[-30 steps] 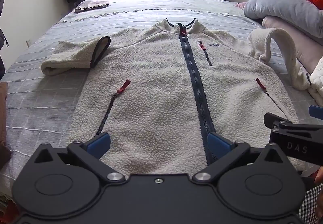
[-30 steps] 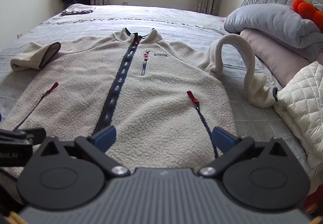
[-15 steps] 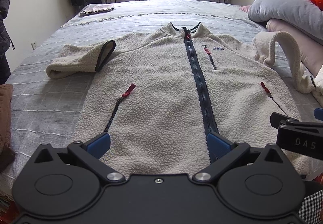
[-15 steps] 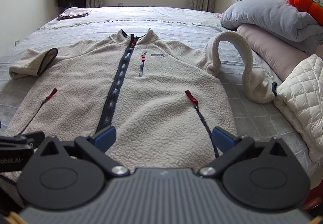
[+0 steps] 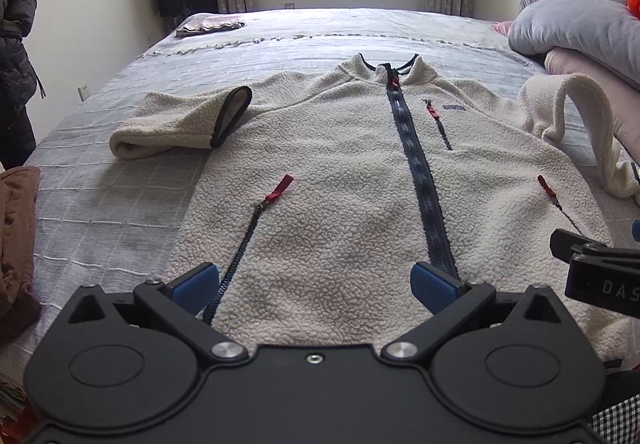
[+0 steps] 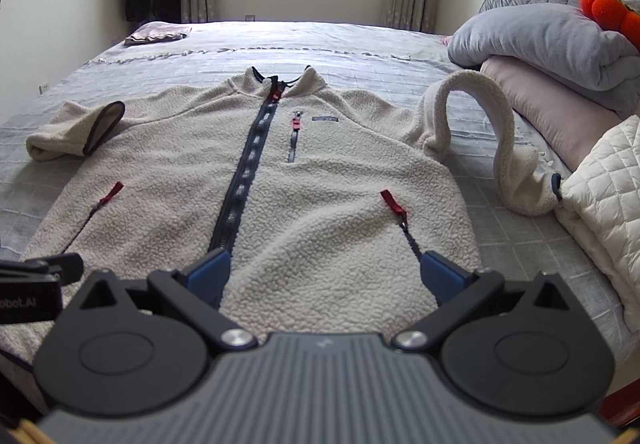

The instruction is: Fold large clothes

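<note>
A cream fleece jacket [image 5: 340, 180] [image 6: 304, 180] with a dark centre zip lies front up on the grey bed [image 5: 120, 204] [image 6: 500, 244], collar towards the window. Its left sleeve [image 5: 176, 124] [image 6: 72, 132] is folded back on itself beside the body. Its right sleeve [image 5: 576, 116] [image 6: 496, 124] arches up against the bedding pile. My left gripper [image 5: 316, 280] hovers open above the hem, left of the zip. My right gripper [image 6: 326, 270] hovers open above the hem, right of the zip. Neither holds anything.
Grey and pink duvets [image 6: 552, 40] and a white quilted cover [image 6: 600, 204] are piled along the bed's right side. A folded cloth [image 5: 210, 27] lies at the far corner. Brown fabric [image 5: 16, 244] lies at the left edge, and a dark coat [image 5: 14, 24] shows by the wall.
Both wrist views have tilted up a little, so more of the window and far wall shows. The jacket has not moved and both grippers stay open above the hem.
</note>
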A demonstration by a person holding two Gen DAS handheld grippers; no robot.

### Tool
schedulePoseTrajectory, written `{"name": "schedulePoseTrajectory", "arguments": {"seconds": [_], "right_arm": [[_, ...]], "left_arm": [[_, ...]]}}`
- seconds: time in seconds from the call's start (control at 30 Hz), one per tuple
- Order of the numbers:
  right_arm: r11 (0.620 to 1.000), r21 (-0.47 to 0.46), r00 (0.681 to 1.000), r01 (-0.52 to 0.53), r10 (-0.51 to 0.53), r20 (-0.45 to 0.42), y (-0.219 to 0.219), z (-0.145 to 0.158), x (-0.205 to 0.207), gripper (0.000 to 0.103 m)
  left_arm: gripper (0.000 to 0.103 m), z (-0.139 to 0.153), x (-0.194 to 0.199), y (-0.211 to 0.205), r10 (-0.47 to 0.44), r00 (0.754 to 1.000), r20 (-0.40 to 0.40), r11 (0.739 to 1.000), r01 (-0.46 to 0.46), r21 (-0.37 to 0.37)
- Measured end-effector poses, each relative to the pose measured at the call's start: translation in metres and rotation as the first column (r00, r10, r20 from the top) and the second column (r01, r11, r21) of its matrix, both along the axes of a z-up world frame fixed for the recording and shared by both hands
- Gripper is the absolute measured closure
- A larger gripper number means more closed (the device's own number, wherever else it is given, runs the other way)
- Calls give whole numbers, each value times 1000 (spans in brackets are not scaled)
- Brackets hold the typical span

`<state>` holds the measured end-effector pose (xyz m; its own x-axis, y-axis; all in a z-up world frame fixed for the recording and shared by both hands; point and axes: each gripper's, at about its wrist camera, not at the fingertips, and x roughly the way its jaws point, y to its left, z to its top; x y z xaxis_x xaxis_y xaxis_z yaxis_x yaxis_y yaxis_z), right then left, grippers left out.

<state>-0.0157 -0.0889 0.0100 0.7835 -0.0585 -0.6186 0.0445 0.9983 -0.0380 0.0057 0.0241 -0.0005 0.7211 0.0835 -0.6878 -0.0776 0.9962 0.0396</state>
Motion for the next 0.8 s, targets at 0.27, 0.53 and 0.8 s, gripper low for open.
{"name": "schedulePoseTrajectory", "arguments": {"seconds": [0.27, 0.53, 0.8], "right_arm": [[1000, 4, 1000, -4, 4, 18, 1, -1, -2, 0], [1000, 6, 1000, 5, -5, 21, -1, -2, -1, 0], [1000, 11, 1000, 10, -11, 13, -1, -9, 2, 0]], "left_arm": [[0, 1, -1, 10, 27, 1000, 7, 1000, -27, 1], [0, -1, -2, 13, 34, 999, 2, 999, -34, 1], [0, -3, -1, 13, 32, 999, 4, 999, -32, -1]]}}
